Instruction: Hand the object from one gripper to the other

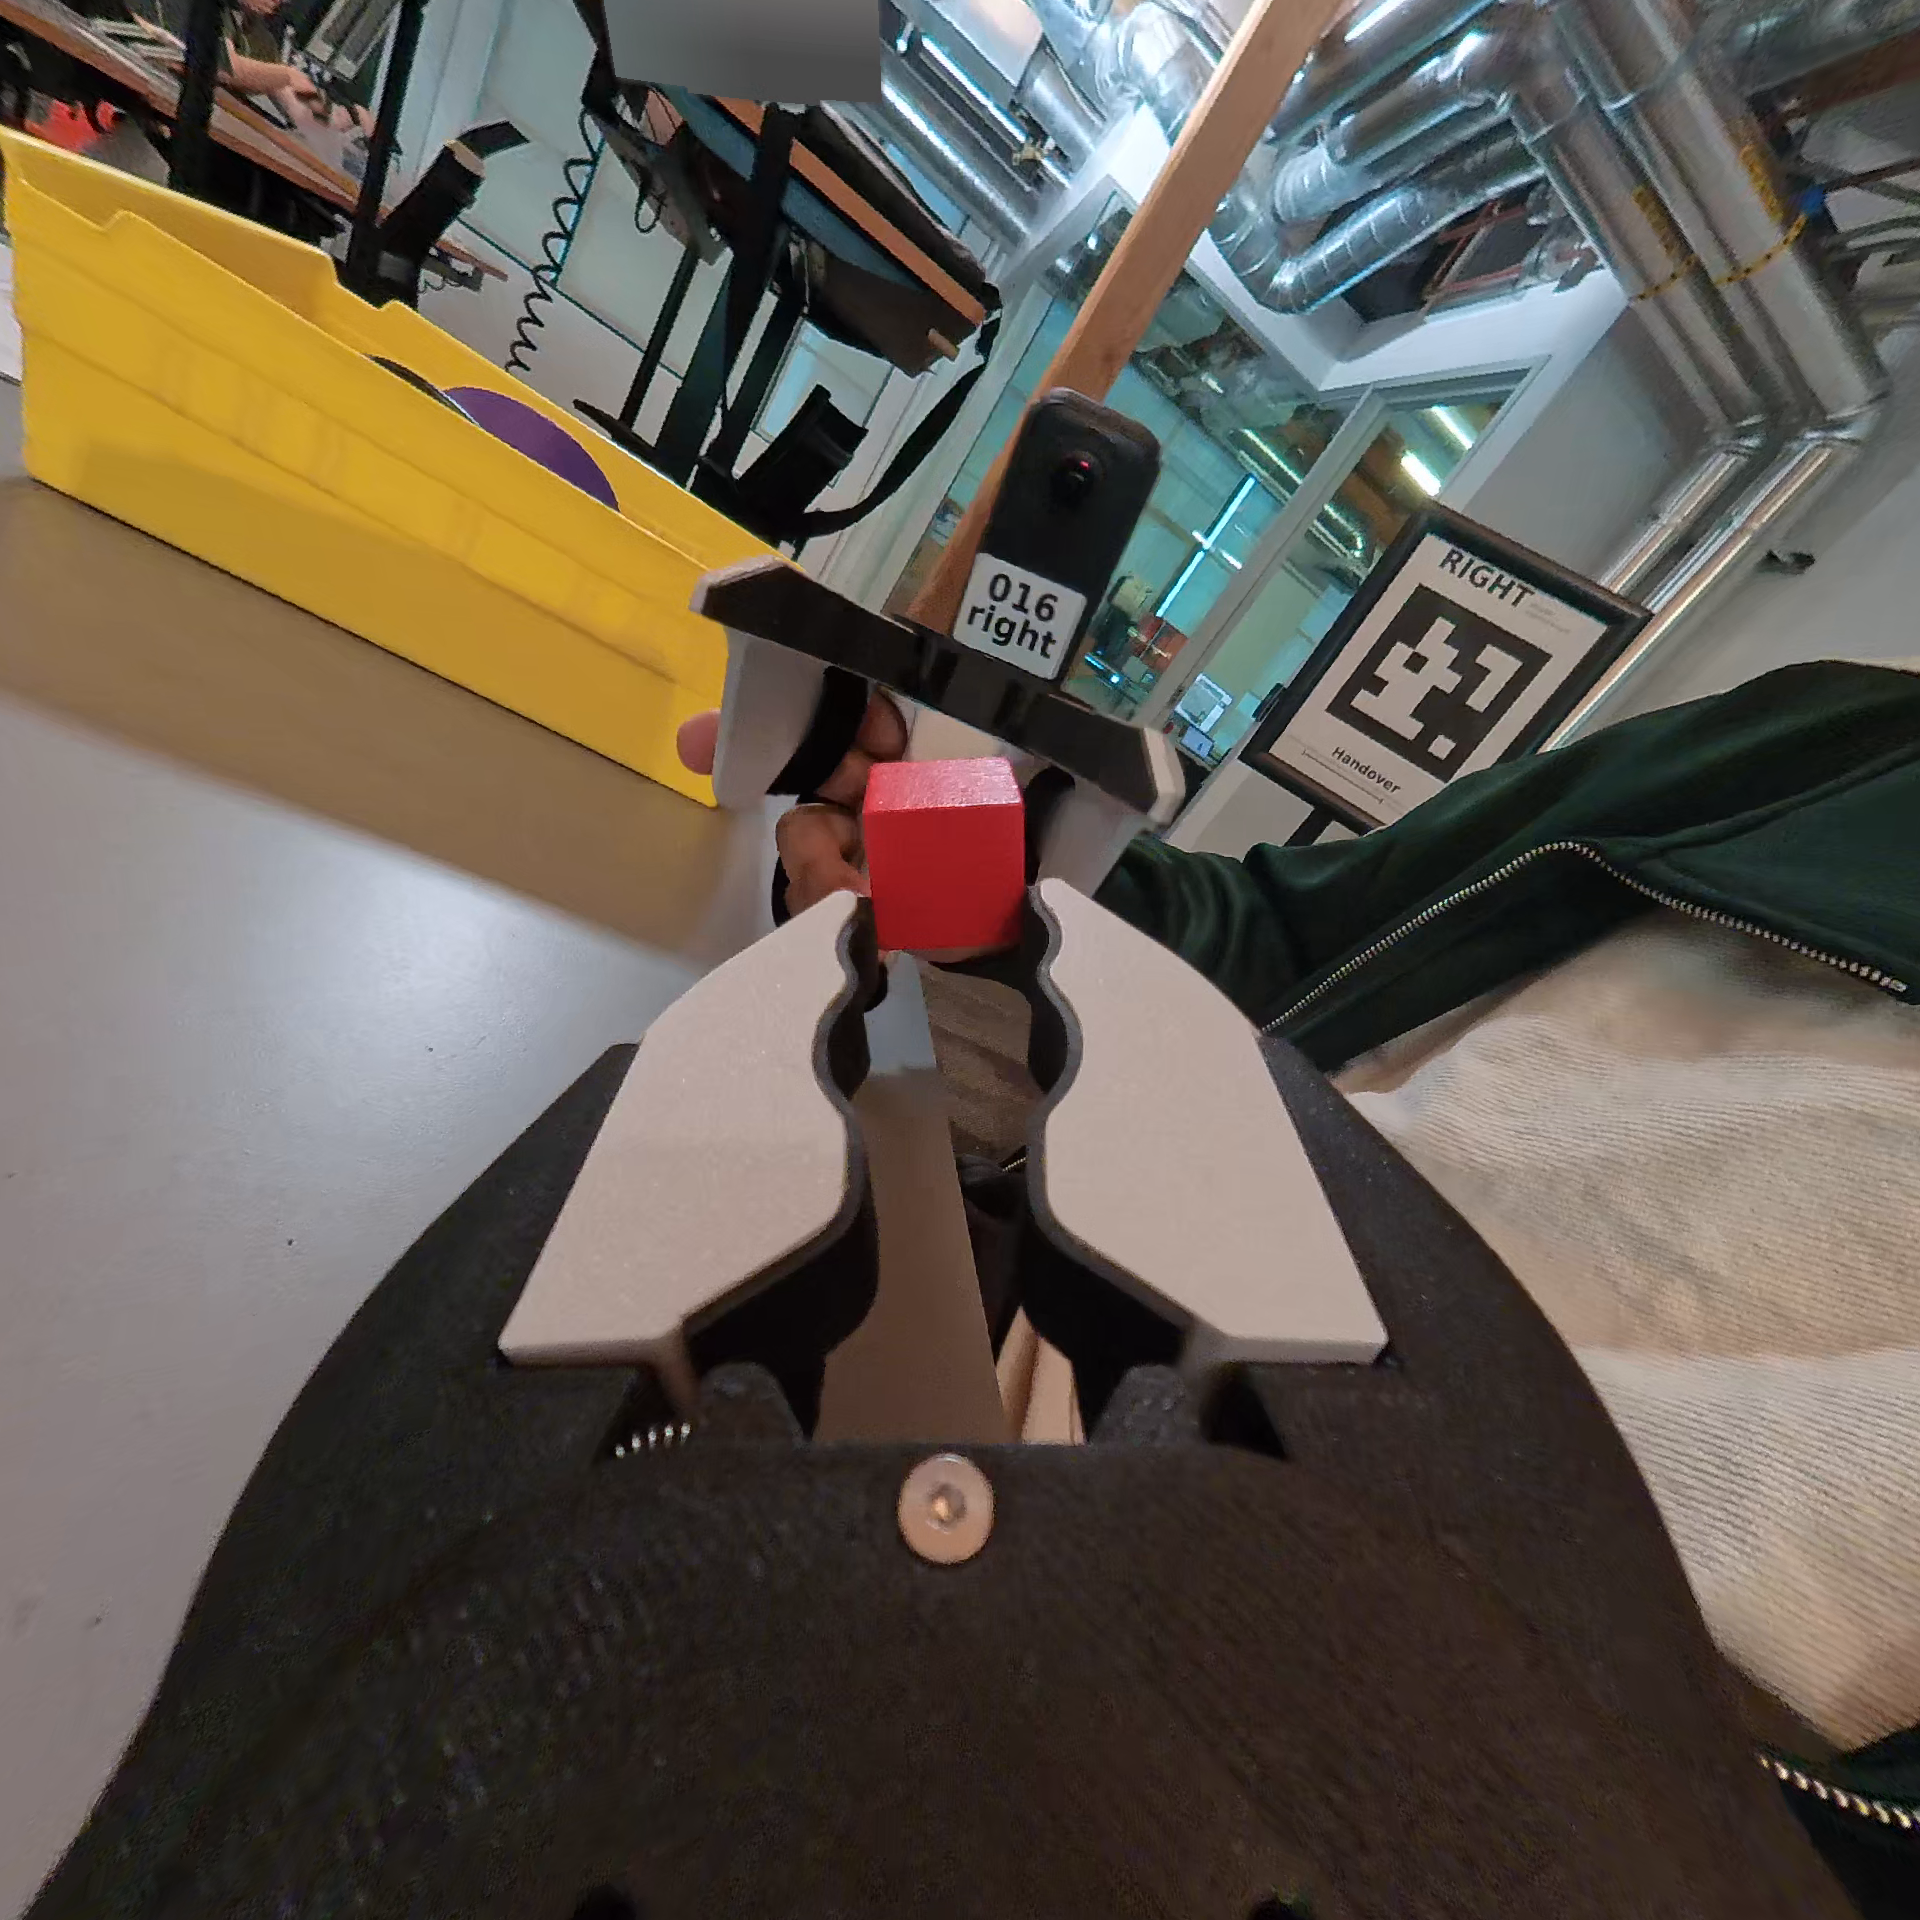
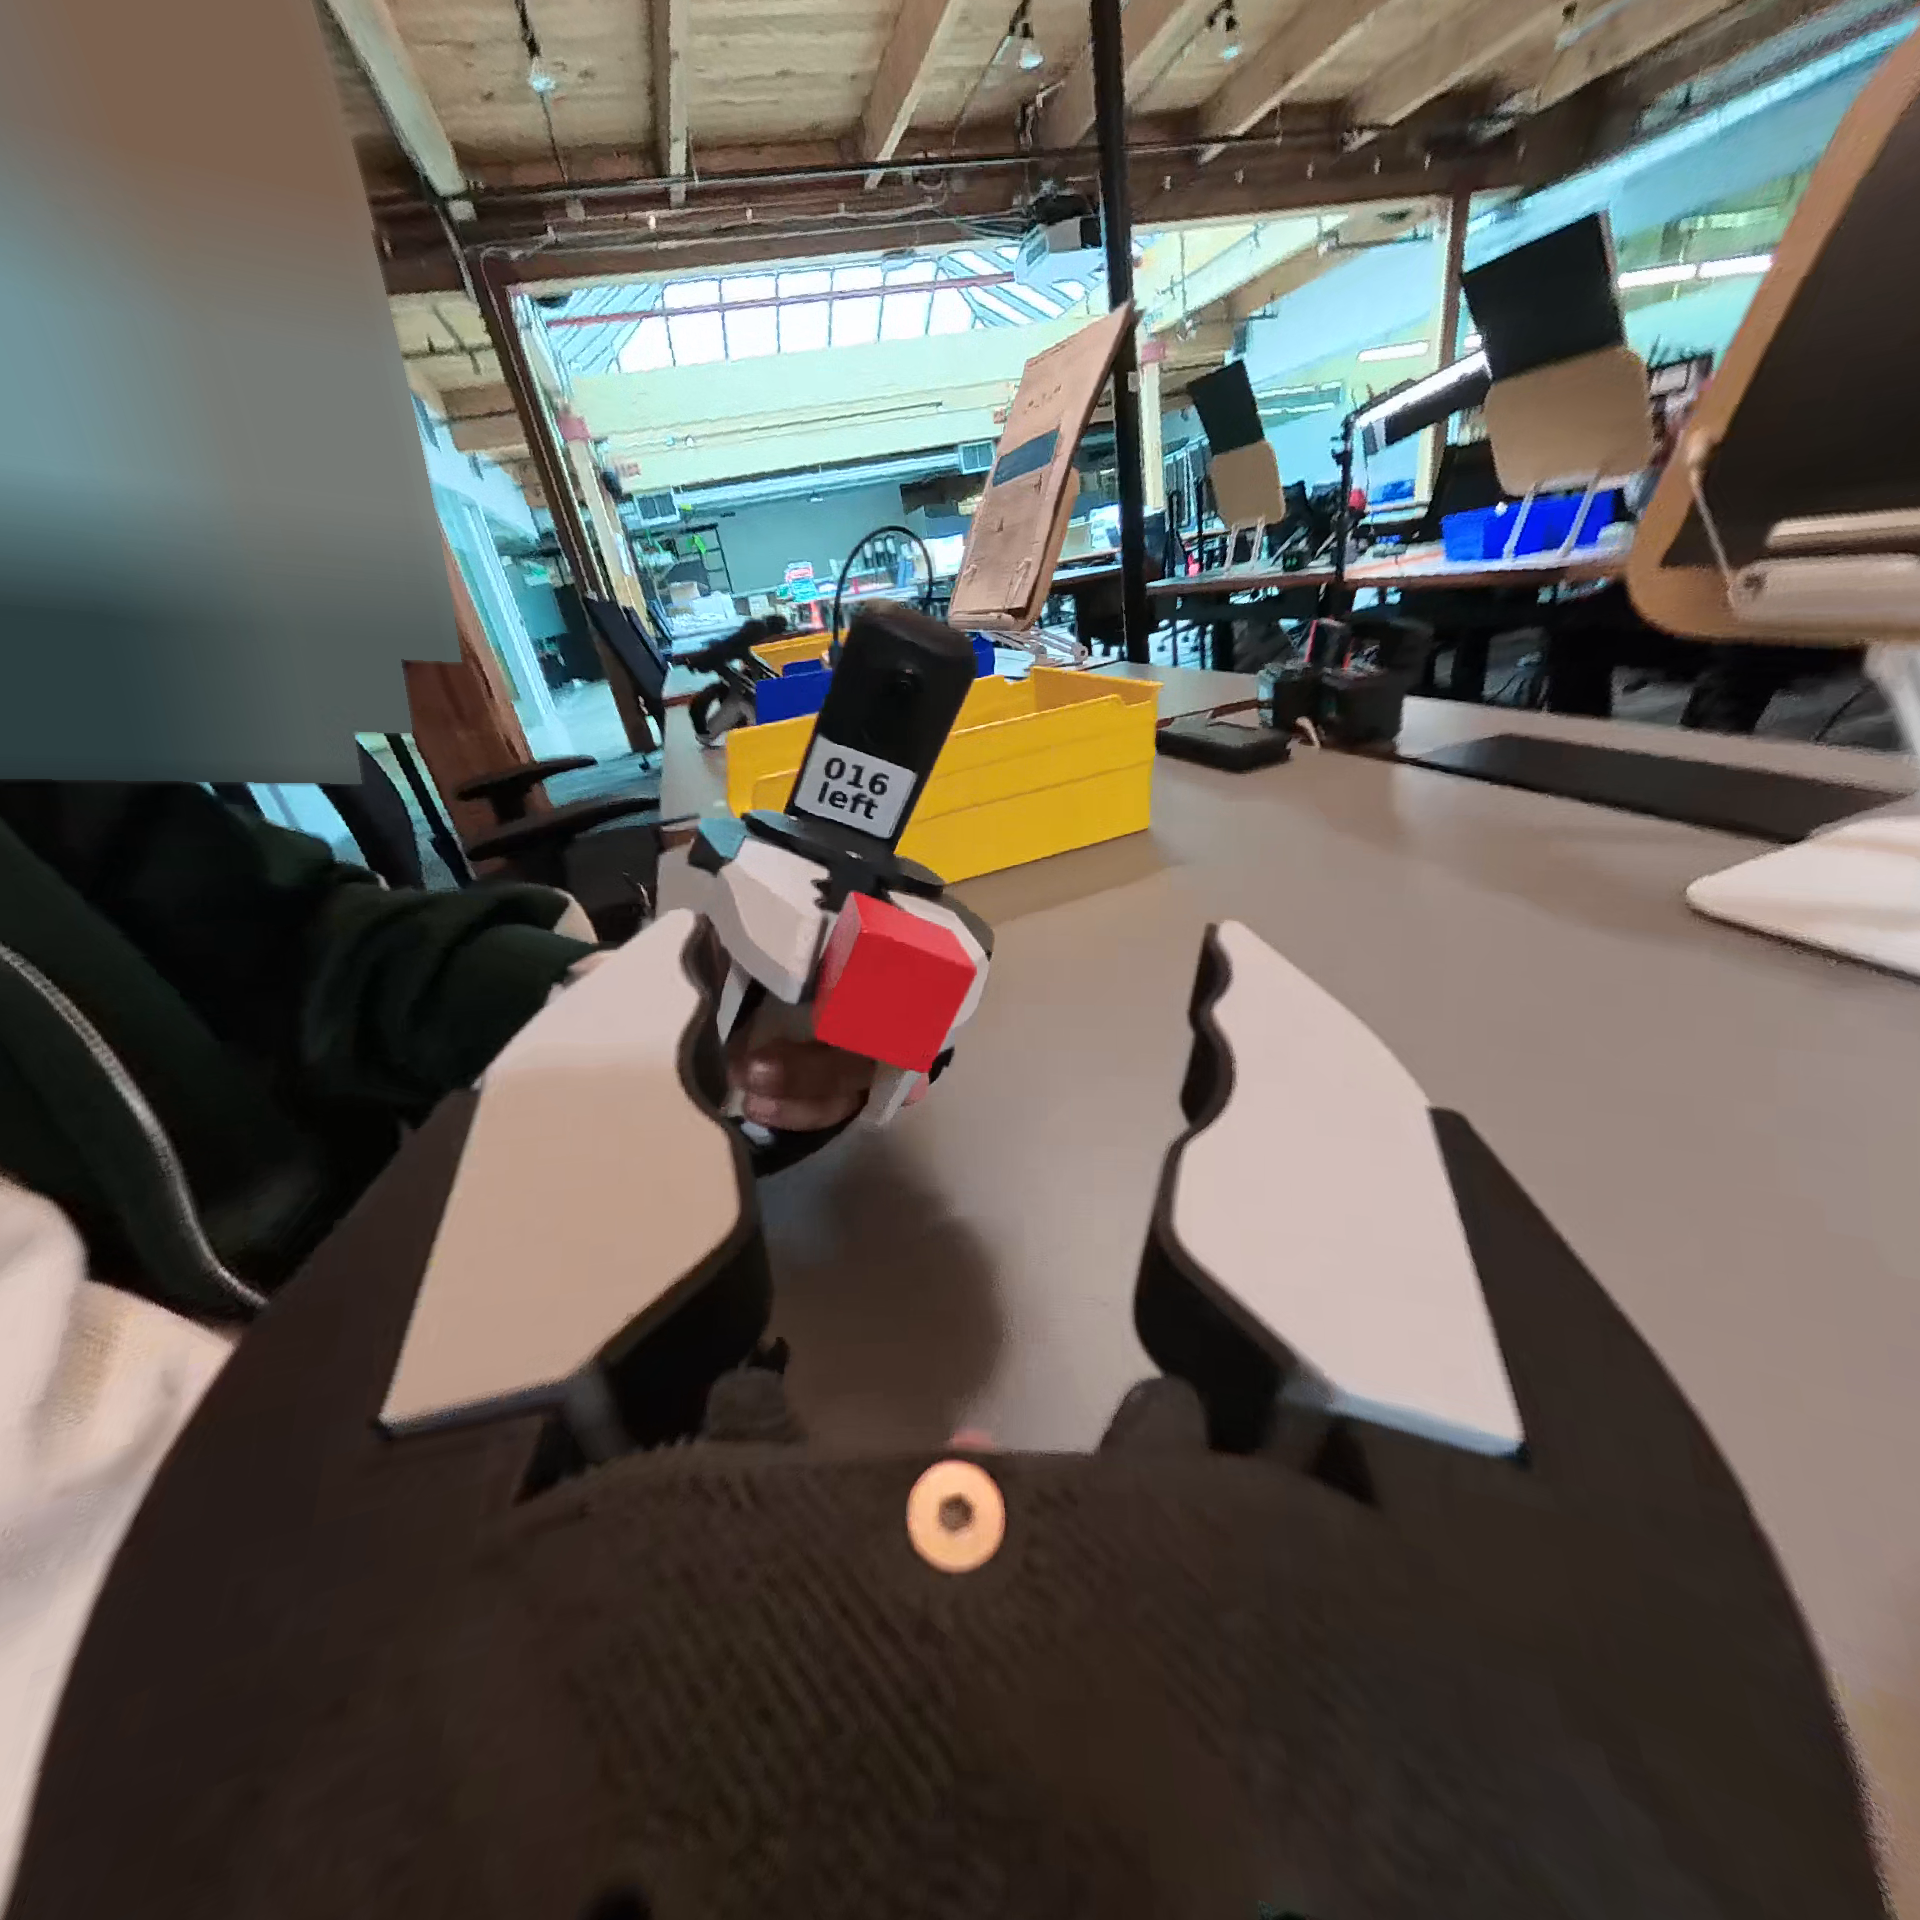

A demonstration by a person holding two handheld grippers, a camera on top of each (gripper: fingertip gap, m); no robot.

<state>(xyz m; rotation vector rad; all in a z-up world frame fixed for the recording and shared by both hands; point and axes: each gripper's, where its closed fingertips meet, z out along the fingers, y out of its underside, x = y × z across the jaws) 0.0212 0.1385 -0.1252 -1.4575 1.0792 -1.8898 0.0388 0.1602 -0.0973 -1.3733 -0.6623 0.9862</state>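
Observation:
A red cube (image 1: 943,857) is pinched between the tips of my left gripper (image 1: 945,920), held above the table. My right gripper (image 1: 945,758) faces it from just beyond, its grey fingers spread wide to either side of the cube and not touching it. In the right wrist view, my right gripper (image 2: 945,940) is open and empty. The left gripper (image 2: 883,997) shows there with the cube (image 2: 894,982) at its tips, a little left of centre and near the open mouth.
A yellow bin (image 1: 312,416) stands on the grey table (image 1: 260,1039), and also shows in the right wrist view (image 2: 1039,769). A framed black-and-white marker sign (image 1: 1444,665) stands behind. A person's green sleeve (image 1: 1558,852) is at the right. A white stand base (image 2: 1818,894) is at the table's right. One gripper's finger ends stand about 4 centimeters off the other's.

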